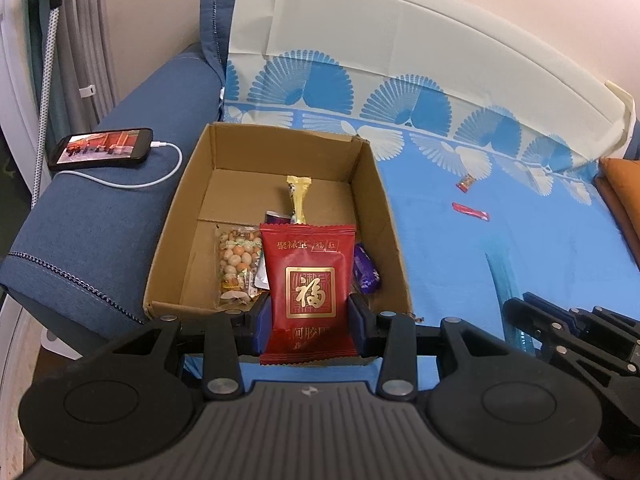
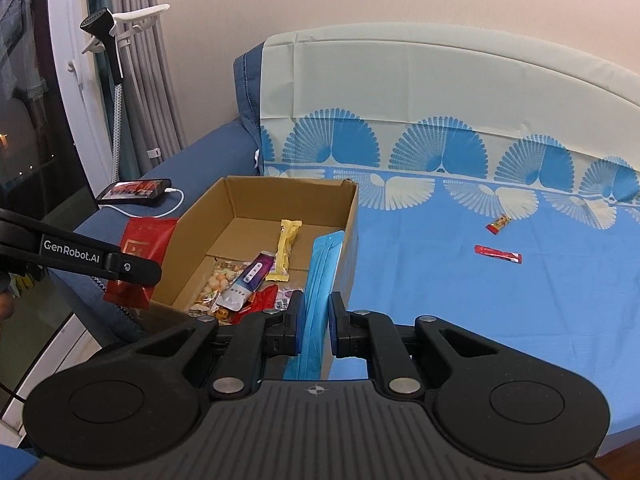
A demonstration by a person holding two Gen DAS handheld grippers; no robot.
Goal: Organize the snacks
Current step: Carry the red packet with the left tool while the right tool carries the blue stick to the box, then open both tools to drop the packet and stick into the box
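Here red packet [image 1: 310,288] clamped in left hand-held gripper [image 1: 310,316].

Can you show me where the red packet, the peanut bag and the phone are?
Red packet [image 1: 310,280]: left wrist view, on its gold square emblem.
Peanut bag [image 1: 237,262]: left wrist view, middle of the clear bag in the box.
Phone [image 1: 102,148]: left wrist view, on its lit screen.

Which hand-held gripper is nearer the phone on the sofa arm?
Left. The left hand-held gripper, shut on the red packet, sits at the cardboard box's near-left side, toward the phone. The right hand-held gripper, shut on the blue pouch, is by the box's right wall.
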